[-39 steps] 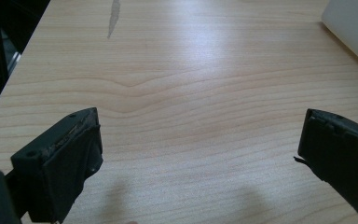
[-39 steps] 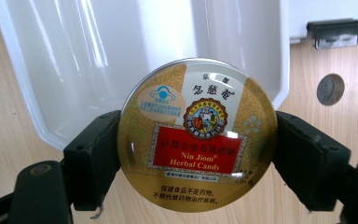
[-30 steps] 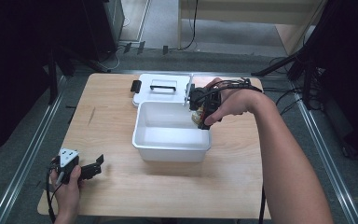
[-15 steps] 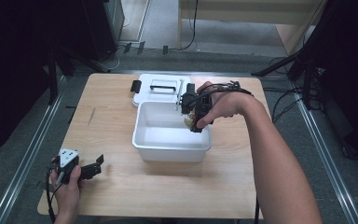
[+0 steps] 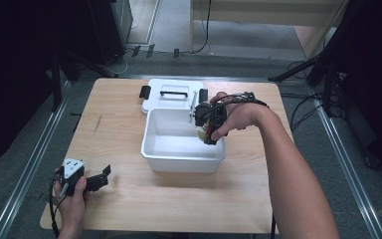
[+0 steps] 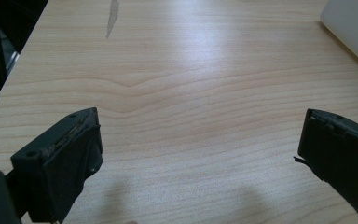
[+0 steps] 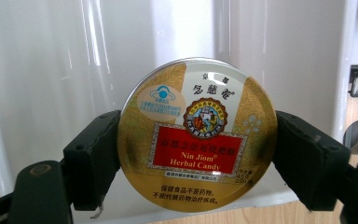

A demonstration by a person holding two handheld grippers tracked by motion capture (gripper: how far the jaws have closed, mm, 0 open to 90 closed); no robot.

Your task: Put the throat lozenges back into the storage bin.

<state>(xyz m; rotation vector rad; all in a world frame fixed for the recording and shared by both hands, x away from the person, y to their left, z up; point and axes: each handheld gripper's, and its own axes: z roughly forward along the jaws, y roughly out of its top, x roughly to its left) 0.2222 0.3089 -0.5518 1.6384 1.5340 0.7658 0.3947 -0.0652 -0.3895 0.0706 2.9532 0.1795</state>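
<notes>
- The right gripper [image 7: 198, 140] has its two black jaws spread wide and pressed against opposite edges of a round gold candy tin [image 7: 197, 135], lid facing the camera that rides on it.
- In the high view the right gripper [image 5: 210, 130] hangs over the right end of the white tub [image 5: 151, 149], with the tin [image 5: 202, 130] just inside the tub's near right corner and above its floor; whether it touches the wall I cannot tell.
- The tub's lid [image 5: 171, 102], with its dark handle, lies flat on the table [image 5: 119, 114] just behind the tub.
- The left gripper [image 5: 97, 180] rests on the table well to the left of the tub, near the front edge; its jaws stand wide apart with nothing between them, only bare wood [image 6: 191, 93].
- The step in hand looks like putting the tin into the tub.
- The next move likely calls for lowering the tin until it sits on the tub's floor, then spreading the jaws to let go and lifting clear without catching the rim.
</notes>
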